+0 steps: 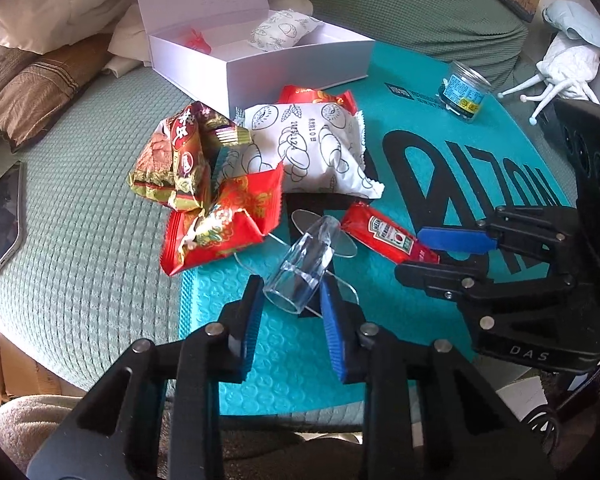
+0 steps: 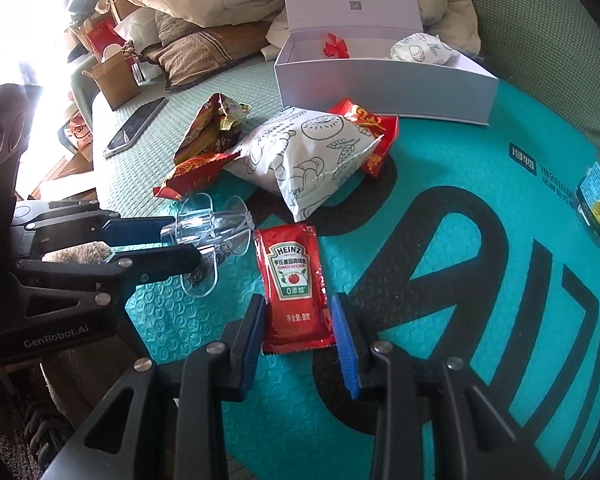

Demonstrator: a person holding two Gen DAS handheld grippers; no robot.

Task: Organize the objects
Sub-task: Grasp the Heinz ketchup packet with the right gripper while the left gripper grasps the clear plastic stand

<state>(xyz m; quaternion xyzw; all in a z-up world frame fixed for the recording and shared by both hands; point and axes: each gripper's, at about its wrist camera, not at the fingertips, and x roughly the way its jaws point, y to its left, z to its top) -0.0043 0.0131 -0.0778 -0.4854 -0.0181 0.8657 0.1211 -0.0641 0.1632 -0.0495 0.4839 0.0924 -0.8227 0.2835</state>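
right wrist: ketchup packet between open right hand-held gripper fingers.

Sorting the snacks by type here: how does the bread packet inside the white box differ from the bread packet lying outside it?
The bread packet in the box already sits in the white box, apart from other items; the bread packet outside lies on the teal mat, overlapping red snack wrappers. The boxed one looks smaller, perhaps only because it is farther away. Both share the white wrapper with black line drawings of bread.
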